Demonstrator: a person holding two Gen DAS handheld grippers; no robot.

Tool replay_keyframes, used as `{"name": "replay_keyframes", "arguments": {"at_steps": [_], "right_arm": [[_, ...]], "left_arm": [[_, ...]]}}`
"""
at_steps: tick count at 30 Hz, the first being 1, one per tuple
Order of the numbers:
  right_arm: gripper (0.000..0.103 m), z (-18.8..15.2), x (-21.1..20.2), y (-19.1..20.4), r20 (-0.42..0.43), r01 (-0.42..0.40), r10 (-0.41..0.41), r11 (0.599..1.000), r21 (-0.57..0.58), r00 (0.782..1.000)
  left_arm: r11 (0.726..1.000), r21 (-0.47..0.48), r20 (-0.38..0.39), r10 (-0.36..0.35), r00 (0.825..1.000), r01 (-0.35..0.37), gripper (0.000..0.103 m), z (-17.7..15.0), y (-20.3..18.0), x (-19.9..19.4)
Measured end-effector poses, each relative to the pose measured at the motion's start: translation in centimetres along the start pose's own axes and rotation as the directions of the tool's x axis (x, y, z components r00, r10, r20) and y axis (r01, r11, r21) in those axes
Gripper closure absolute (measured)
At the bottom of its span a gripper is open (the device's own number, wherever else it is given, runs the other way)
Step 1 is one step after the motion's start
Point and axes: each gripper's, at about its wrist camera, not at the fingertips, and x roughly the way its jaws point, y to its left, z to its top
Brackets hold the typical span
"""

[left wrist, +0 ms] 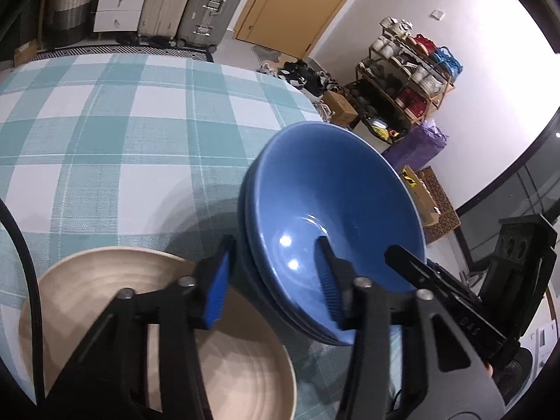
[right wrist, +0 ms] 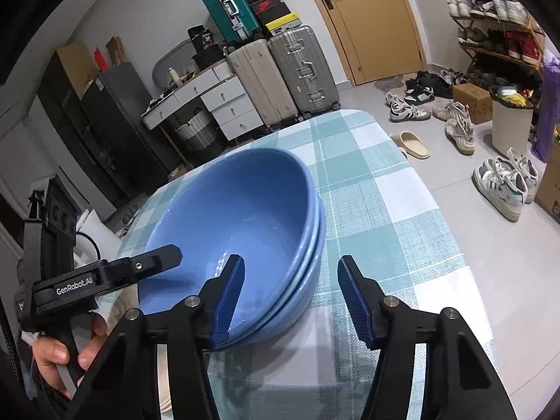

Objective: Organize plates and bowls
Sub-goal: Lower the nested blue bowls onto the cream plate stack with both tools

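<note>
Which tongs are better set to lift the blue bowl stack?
Probably left. The left tongs straddle the bowls' rim, one finger inside, one outside. The right tongs also straddle it, but the outer pad stands well clear.

The bowls (left wrist: pixel 332 217) sit nested in a stack on the tabletop (left wrist: pixel 115 133), near its edge. Just beside the bowls, on their left in the left wrist view, lies the plate (left wrist: pixel 105 280), its rim close against the stack. The left tongs (left wrist: pixel 276 280) straddle the near wall of the bowls, one finger inside the top bowl, the other outside, above the plate. The right tongs (right wrist: pixel 290 297) straddle the opposite wall of the bowls likewise. Past the tabletop's far edge from the bowls, suitcases (right wrist: pixel 280 73) stand on the floor, a door (right wrist: pixel 371 17) to their right.
</note>
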Motion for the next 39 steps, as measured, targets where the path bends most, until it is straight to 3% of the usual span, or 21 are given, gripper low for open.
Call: {"name": "replay_keyframes", "arguments": {"at_steps": [2,7,22,39], "right_arm": [[0.058,-0.1,-0.1,0.3,0.002,-0.003,0.003,1.000,-0.009,1.000],[0.061,-0.2,-0.2,0.4,0.009,0.016,-0.016,1.000,-0.016,1.000],[0.062,-0.3,-1.3,0.6,0.024,0.052,-0.051,0.998,-0.035,0.998],[0.062,-0.2,-4.2,2.1,0.068,0.056,-0.051,0.996,-0.070,0.996]], "left_arm": [[1.000,0.009,0.004,0.014,1.000,-0.014,0.067,0.1,0.0,0.0],[0.999,0.034,0.007,0.039,0.999,-0.039,0.072,0.0,0.0,0.0],[0.993,0.101,0.026,0.053,0.998,-0.056,0.072,-0.6,-1.5,-1.0],[0.990,0.134,0.080,0.041,0.996,-0.052,0.072,-1.1,-3.3,-5.4]]}}
